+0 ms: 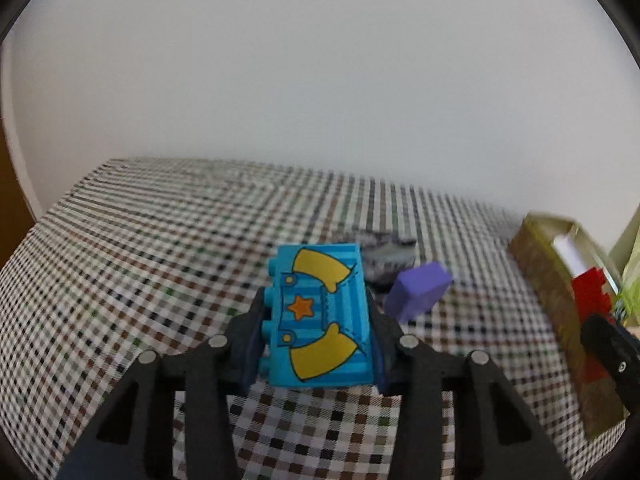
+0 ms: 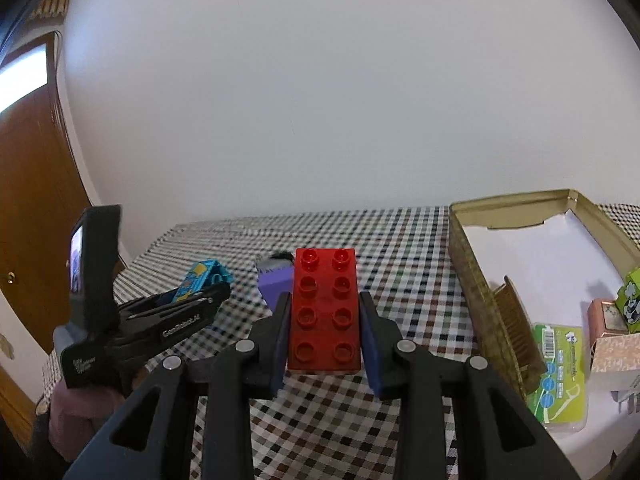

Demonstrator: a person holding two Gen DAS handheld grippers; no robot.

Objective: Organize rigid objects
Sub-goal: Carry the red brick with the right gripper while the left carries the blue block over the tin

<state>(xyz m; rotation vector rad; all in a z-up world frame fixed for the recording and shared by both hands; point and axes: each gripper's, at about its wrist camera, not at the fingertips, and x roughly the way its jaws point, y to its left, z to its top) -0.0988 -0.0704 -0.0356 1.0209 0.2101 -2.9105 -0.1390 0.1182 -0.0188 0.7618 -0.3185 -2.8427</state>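
Note:
A light-blue printed brick (image 1: 320, 316) with yellow shapes and an orange star lies between the pads of my left gripper (image 1: 316, 300), which is shut on it. From the right wrist view the same brick (image 2: 202, 274) shows tilted in the left gripper (image 2: 212, 292), above the checked cloth. My right gripper (image 2: 324, 300) is shut on a red eight-stud brick (image 2: 324, 312), studs up. Behind both bricks a purple block (image 1: 420, 292) rests on the cloth next to a blurred grey object (image 1: 386, 256).
An open gold-rimmed box (image 2: 468, 256) stands at the right with a comb (image 2: 516, 328), a green floss pack (image 2: 560, 376), a pink carton (image 2: 612, 352) and a green cube (image 2: 632, 300) inside. A checked cloth (image 1: 140, 240) covers the table; a white wall is behind and a brown door (image 2: 36, 200) at left.

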